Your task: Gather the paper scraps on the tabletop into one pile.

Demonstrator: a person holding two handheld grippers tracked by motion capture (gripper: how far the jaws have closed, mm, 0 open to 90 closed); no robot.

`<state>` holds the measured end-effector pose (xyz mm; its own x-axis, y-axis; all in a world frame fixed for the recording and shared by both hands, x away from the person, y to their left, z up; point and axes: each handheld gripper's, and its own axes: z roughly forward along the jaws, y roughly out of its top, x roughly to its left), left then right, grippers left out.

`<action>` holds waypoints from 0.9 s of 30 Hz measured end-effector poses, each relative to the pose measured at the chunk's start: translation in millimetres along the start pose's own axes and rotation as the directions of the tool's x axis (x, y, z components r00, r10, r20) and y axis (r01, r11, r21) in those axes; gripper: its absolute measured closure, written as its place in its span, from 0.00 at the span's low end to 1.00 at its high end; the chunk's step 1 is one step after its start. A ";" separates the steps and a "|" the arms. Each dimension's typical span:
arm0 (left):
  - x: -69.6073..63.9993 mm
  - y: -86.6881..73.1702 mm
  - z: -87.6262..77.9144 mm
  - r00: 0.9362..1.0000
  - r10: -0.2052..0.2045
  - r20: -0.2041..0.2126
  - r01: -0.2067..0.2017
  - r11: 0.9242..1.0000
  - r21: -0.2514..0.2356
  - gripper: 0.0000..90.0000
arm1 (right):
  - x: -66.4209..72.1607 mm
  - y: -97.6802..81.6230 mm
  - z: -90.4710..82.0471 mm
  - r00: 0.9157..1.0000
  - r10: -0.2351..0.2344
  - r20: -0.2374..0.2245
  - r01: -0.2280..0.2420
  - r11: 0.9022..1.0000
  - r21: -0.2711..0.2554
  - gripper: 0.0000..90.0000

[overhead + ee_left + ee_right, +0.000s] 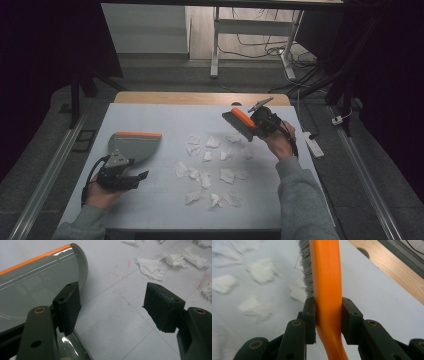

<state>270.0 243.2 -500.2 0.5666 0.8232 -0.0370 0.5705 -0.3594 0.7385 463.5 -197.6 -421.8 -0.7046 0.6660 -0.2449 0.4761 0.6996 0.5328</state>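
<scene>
Pale tabletop (150, 120) is carrying scattered torn paper scraps (207, 172); right gripper (260, 124) is pinching the orange brush (239, 123) by its handle, lifted, long axis pointing far-left, bristles down; left gripper (131, 177) is lying spread, one jaw touching the grey dustpan (134, 145).

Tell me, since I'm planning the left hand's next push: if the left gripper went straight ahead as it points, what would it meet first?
Probably bare table, then the torn paper scraps. The left gripper is open; the dustpan sits by one jaw, so it might brush that.
</scene>
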 end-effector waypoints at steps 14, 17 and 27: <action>1.7 -1.0 2.0 1.000 -0.001 -0.005 0.001 1.000 0.010 0.34 | -17.5 7.5 42.9 0.998 -0.008 0.058 -0.002 0.986 0.166 0.76; 2.3 -1.1 2.0 1.000 -0.002 -0.009 0.002 1.000 0.009 0.34 | -11.8 12.3 44.7 0.999 -0.018 0.030 0.012 0.984 0.175 0.76; 1.3 -1.3 1.5 1.000 0.002 -0.008 -0.001 1.000 0.007 0.34 | 20.4 20.2 41.7 0.992 -0.112 -0.057 0.120 0.978 0.171 0.78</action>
<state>271.0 244.0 -502.2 0.5628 0.8260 -0.0307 0.5736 -0.3636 0.7341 480.6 -159.1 -449.8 -0.7821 0.5680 -0.2564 0.4710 0.8082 0.3535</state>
